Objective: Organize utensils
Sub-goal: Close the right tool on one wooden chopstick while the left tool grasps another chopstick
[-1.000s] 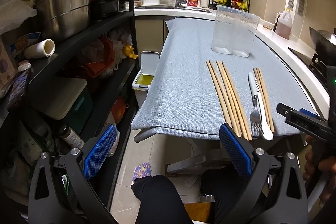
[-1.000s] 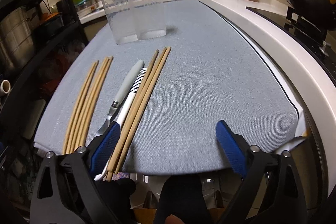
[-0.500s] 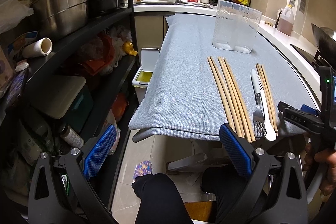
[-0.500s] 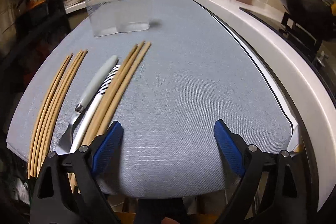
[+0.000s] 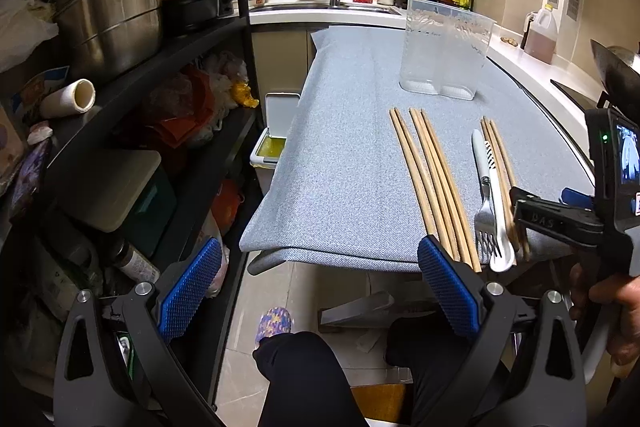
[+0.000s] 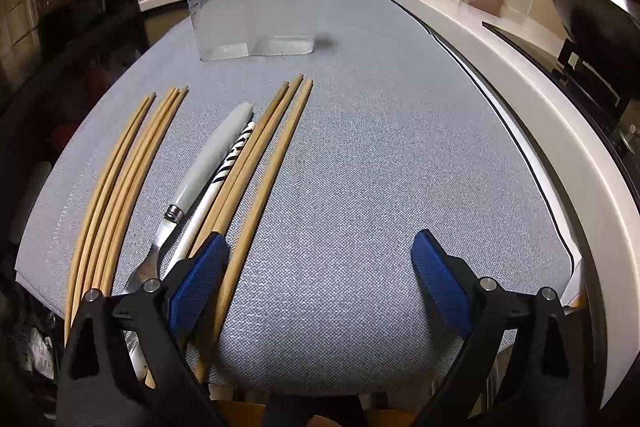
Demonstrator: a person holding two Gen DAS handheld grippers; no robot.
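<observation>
— Left claw [image 5: 320,287]: how are you holding it?

— You're hanging it wide open and empty off the near edge of the grey table [image 5: 340,167]. Chopsticks [image 5: 432,183], a fork [image 5: 486,211] and a white spoon [image 5: 500,219] are lying lengthwise before the clear tub [image 5: 444,51].

— And the right claw [image 6: 318,279]?

— You're spreading it wide, gripping nothing, its left pad sitting among the right-hand chopsticks [image 6: 256,167]. They're probably light, stiff and prone to rolling, so you're best pinching them mid-length.
</observation>
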